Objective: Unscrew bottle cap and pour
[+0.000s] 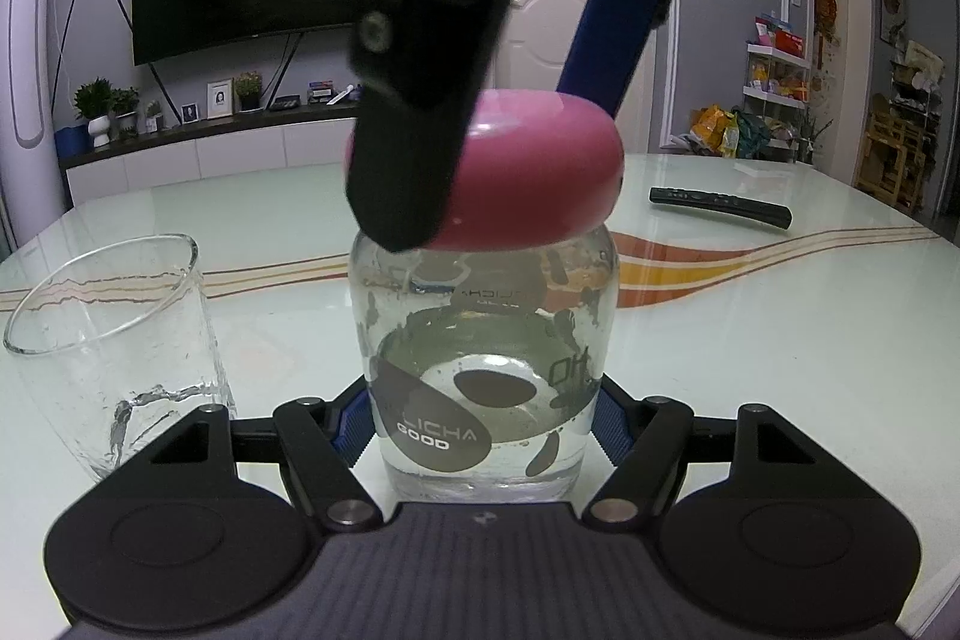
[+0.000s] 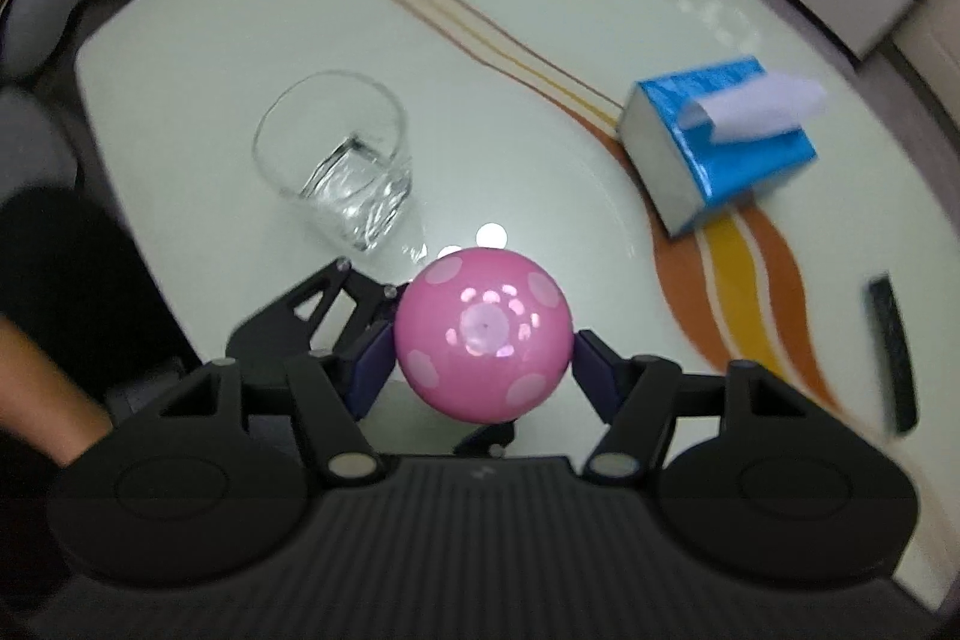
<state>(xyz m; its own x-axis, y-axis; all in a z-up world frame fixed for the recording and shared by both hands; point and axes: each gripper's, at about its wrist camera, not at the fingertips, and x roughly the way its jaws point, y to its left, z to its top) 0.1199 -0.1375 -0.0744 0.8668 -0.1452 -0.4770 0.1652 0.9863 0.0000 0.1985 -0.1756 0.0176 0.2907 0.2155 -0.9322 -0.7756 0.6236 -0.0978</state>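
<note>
Bottle (image 1: 486,370) upright; cap (image 2: 482,334) seemingly on.

left gripper (image 1: 483,424) clamped, right gripper (image 2: 483,346) clamped

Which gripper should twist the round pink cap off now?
The right gripper: it sits above, fingers on both sides of the round pink cap. The left gripper is busy clamping the clear glass bottle low down.

The cap (image 2: 482,335) is pink with paler pink spots. The clear bottle (image 1: 486,370) carries grey-brown blotches; the tissue box (image 2: 717,145) is bright blue, the table (image 1: 750,316) pale green with orange-yellow bands
</note>
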